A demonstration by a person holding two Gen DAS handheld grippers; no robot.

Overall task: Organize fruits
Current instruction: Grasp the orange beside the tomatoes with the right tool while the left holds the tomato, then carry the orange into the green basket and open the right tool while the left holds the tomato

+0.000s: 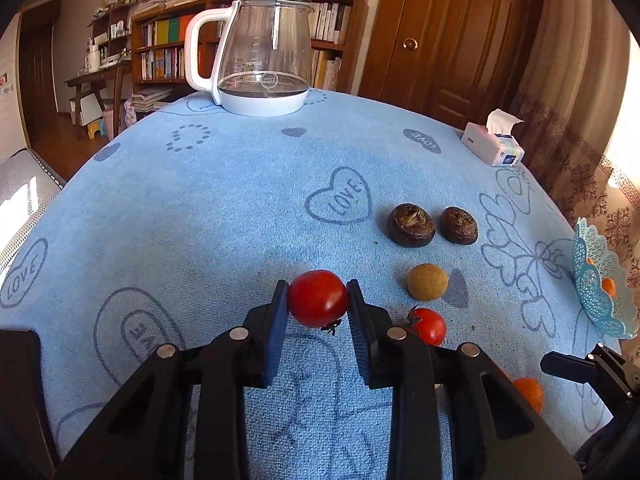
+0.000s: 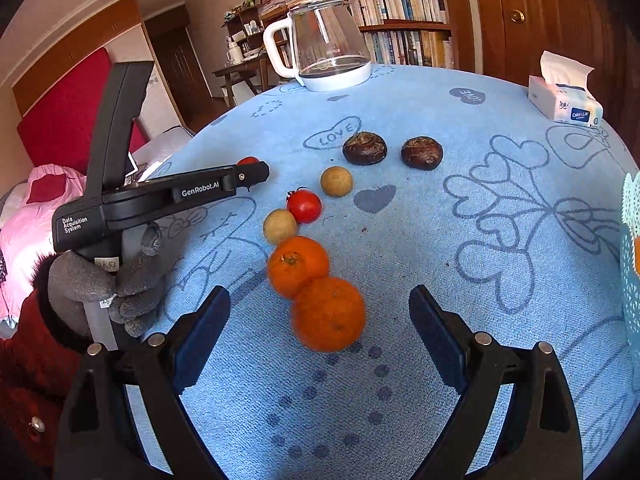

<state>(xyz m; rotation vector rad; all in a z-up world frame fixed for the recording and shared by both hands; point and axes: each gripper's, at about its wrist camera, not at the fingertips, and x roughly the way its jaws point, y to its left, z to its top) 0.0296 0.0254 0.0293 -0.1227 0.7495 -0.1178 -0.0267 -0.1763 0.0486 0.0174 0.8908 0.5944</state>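
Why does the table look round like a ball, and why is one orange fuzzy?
Both wrist views use a fisheye lens, so the flat blue tablecloth bulges and the corners go black. In the right wrist view the nearest orange is smeared by blur. In the left wrist view sunlight casts a crisp shadow beside the tan fruit.

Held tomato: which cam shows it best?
Left wrist. The tomato sits centered and unobstructed, pinched between the left gripper's pads. In the right wrist view only a red sliver shows above that gripper's side; the grip itself is hidden.
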